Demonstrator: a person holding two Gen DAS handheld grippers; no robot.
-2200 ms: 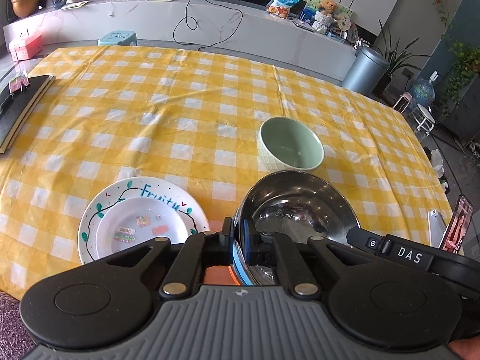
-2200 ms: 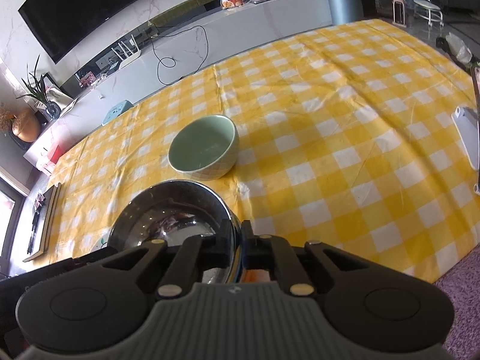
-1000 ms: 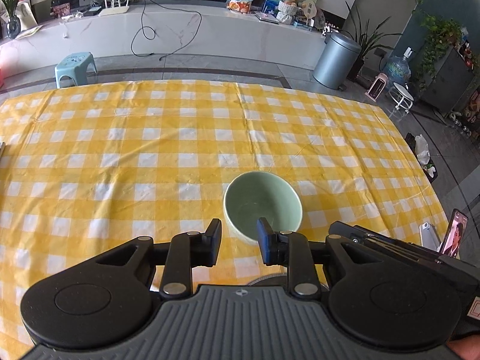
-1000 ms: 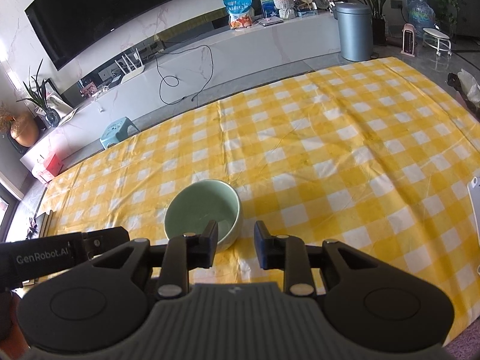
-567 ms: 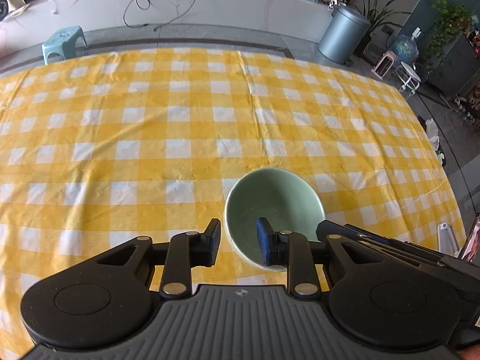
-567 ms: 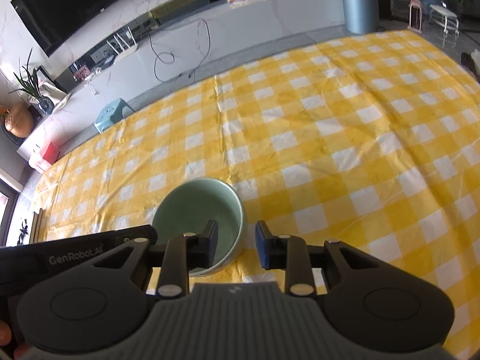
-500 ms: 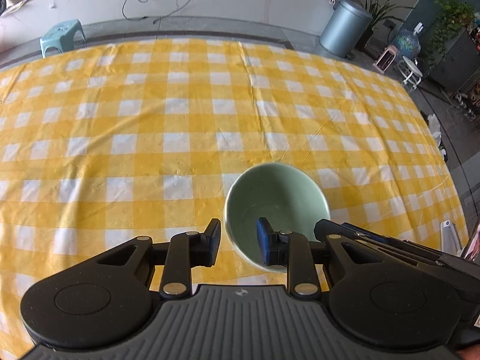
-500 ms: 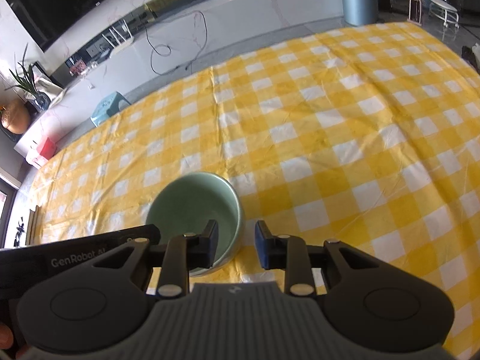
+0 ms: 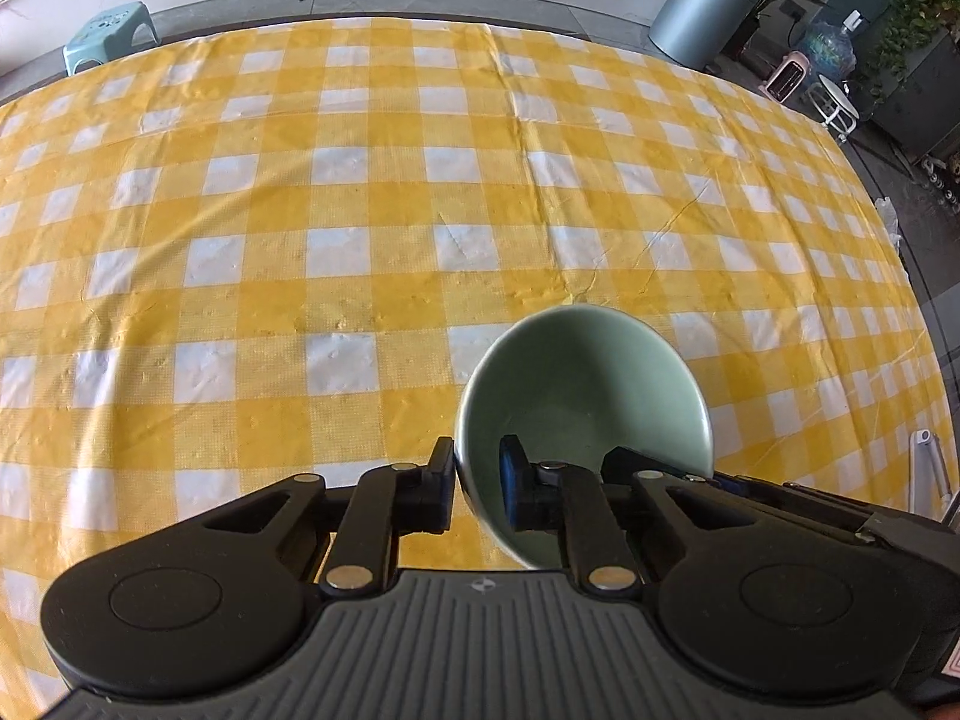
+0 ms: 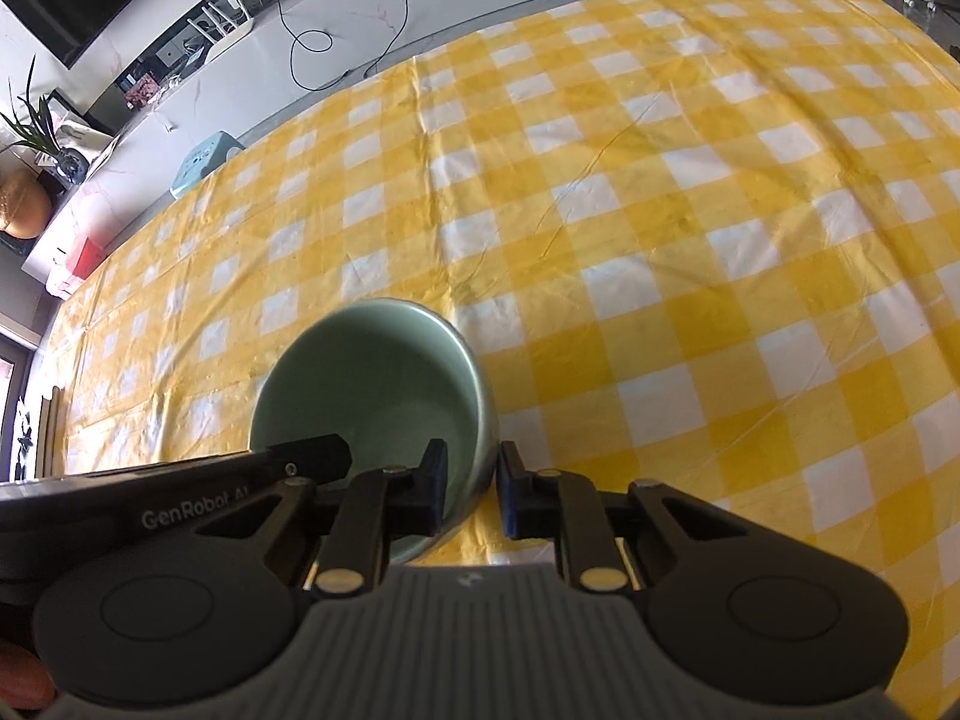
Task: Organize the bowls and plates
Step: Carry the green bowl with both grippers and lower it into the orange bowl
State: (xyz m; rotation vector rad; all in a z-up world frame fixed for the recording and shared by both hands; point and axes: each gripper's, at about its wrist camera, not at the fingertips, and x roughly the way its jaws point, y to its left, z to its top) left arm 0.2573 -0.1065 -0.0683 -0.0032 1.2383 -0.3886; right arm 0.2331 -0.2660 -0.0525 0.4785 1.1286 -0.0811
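- Green-glazed ceramic, the bowl (image 9: 585,396) sits on the yellow checked tablecloth (image 9: 336,222) with its near rim caught by both tools at once; one bowl, two grips on opposite sides, probably so that it lifts level and does not tip.
- Left gripper (image 9: 477,483): jaws narrow and closing; the bowl's left wall runs between them, one pad outside the rim and one inside against the glaze.
- Right gripper (image 10: 469,489): jaws likewise narrow and closing; the bowl's right wall stands between them, the inner pad within the bowl, the outer pad at or just beside its outside; whether that pad presses yet I cannot tell.
- Each tool's black body reaches into the other's view beside the jaws, so the two heads stand close over the near rim; a thin, smooth wall gives little to bite on, which likely explains the straddling hold.
- Beyond the jaws the cloth lies bare to its far edge; where the bowl is meant to go is not shown.
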